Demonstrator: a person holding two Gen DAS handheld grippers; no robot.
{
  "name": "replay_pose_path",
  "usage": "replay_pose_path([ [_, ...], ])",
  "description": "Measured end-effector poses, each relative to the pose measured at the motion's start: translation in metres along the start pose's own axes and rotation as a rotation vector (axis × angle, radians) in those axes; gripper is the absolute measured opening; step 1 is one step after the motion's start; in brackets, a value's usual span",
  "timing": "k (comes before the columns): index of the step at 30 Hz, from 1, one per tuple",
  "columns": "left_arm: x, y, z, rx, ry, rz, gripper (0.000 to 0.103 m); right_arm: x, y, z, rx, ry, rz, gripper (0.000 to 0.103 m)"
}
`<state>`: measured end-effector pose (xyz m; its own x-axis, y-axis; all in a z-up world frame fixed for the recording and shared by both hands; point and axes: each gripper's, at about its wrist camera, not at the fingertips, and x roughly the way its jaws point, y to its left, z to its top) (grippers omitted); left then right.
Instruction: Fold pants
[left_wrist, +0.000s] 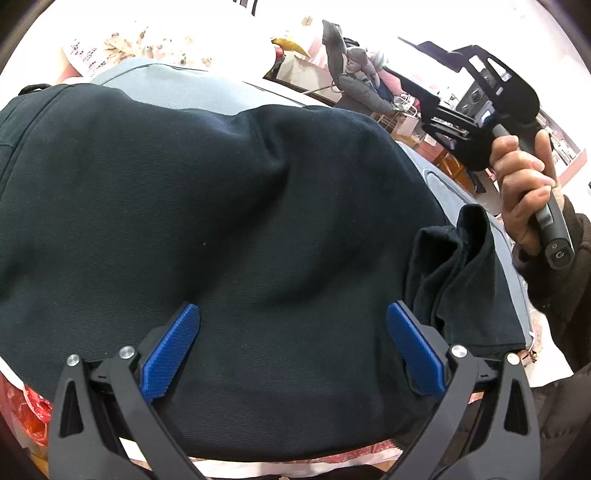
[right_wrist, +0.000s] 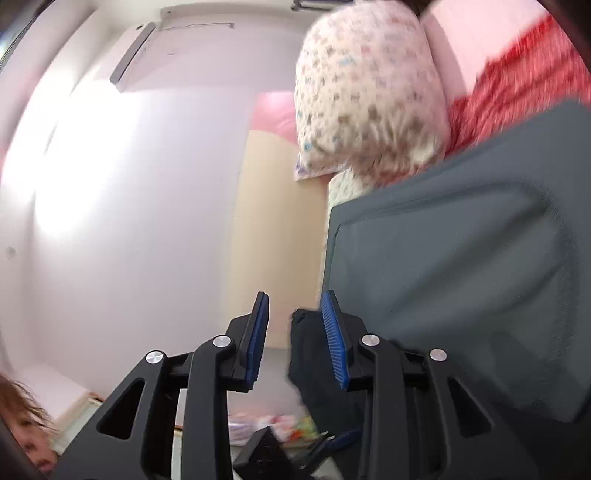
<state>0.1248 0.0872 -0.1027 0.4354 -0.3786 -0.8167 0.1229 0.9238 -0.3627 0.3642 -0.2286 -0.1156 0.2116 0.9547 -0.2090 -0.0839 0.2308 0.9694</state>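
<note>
Blue-padded left claw (left_wrist: 291, 347) hovers wide open, low in the left wrist view, over the dark pants (left_wrist: 207, 221) spread across a grey mat (left_wrist: 177, 86). At right, a bunched leg end (left_wrist: 461, 266) lies loose. Farther back, upper right, a hand (left_wrist: 524, 184) lifts the right claw (right_wrist: 295, 332), jaws narrowly parted, gripping nothing. Flattening the bunched cloth first should give a cleaner fold.
</note>
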Motion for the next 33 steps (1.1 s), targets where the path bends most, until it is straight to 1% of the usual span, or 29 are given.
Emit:
replay_pose_path([
  [1,-0.001,0.001,0.0,-0.007,-0.001,-0.005,0.101,0.004,0.0,0.0,-0.005,0.045,-0.065,0.034],
  [3,-0.001,0.002,0.001,-0.014,0.0,-0.006,0.101,0.023,-0.008,-0.001,0.009,0.148,-0.281,0.034],
  [4,0.0,0.002,0.001,-0.014,0.001,-0.002,0.101,0.032,-0.012,0.002,0.025,0.194,-0.343,0.034],
  [5,-0.001,0.001,0.0,-0.012,0.002,0.001,0.101,0.039,-0.016,0.0,0.04,0.236,-0.373,0.034],
  [6,-0.001,0.001,0.0,-0.009,0.004,0.004,0.101,0.049,-0.017,0.002,0.047,0.287,-0.382,0.034],
  [9,-0.003,0.003,0.0,-0.008,0.005,-0.002,0.101,0.078,-0.013,0.008,0.039,0.39,-0.394,0.034],
  [11,-0.003,0.003,0.001,-0.01,0.004,-0.005,0.101,0.096,-0.013,0.007,0.007,0.473,-0.439,0.034],
  [13,-0.002,0.002,0.002,-0.01,0.004,-0.001,0.101,0.109,-0.009,-0.005,-0.054,0.551,-0.497,0.033],
  [14,0.0,0.0,0.002,-0.01,0.004,-0.001,0.101,0.11,-0.005,-0.01,-0.078,0.558,-0.516,0.017],
  [15,0.0,0.0,0.002,-0.01,0.003,-0.001,0.101,0.109,-0.005,-0.012,-0.086,0.558,-0.528,0.009],
  [16,-0.002,0.0,0.0,-0.012,0.0,-0.005,0.101,0.102,-0.007,-0.011,-0.064,0.518,-0.517,0.008],
  [18,-0.003,0.002,0.0,-0.017,-0.003,-0.01,0.101,0.091,-0.009,-0.004,-0.027,0.44,-0.462,0.007],
  [19,-0.003,0.003,0.0,-0.019,-0.005,-0.011,0.101,0.083,-0.008,-0.002,-0.027,0.393,-0.435,0.006],
  [20,-0.005,0.005,0.0,-0.02,-0.006,-0.011,0.101,0.072,-0.006,0.0,-0.039,0.326,-0.387,0.006],
  [22,-0.005,0.006,-0.001,-0.016,-0.007,-0.009,0.101,0.058,-0.005,0.002,-0.048,0.234,-0.317,0.004],
  [23,-0.005,0.006,-0.001,-0.013,-0.009,-0.007,0.101,0.05,-0.008,0.003,-0.039,0.174,-0.295,0.002],
  [24,-0.006,0.006,-0.001,-0.011,-0.009,-0.005,0.101,0.051,-0.013,0.003,-0.031,0.138,-0.315,0.002],
  [25,-0.006,0.005,-0.002,-0.008,-0.01,-0.002,0.101,0.054,-0.02,0.001,-0.04,0.11,-0.384,0.002],
  [26,-0.005,0.004,-0.002,-0.007,-0.008,0.001,0.101,0.056,-0.022,0.001,-0.059,0.091,-0.431,0.002],
  [27,-0.005,0.003,-0.002,-0.007,-0.007,0.003,0.101,0.058,-0.024,-0.001,-0.081,0.085,-0.462,0.002],
  [28,-0.005,0.003,-0.002,-0.01,-0.005,0.003,0.101,0.057,-0.021,-0.005,-0.107,0.057,-0.498,0.002],
  [29,-0.006,0.003,-0.002,-0.014,-0.004,-0.001,0.101,0.054,-0.016,-0.005,-0.123,0.023,-0.501,0.002],
  [31,-0.01,0.005,-0.001,-0.027,-0.007,-0.012,0.101,0.041,-0.006,0.002,-0.121,-0.007,-0.461,0.002],
  [33,-0.015,0.008,0.001,-0.055,-0.011,-0.029,0.101,0.02,0.016,0.003,-0.143,-0.038,-0.412,0.002],
])
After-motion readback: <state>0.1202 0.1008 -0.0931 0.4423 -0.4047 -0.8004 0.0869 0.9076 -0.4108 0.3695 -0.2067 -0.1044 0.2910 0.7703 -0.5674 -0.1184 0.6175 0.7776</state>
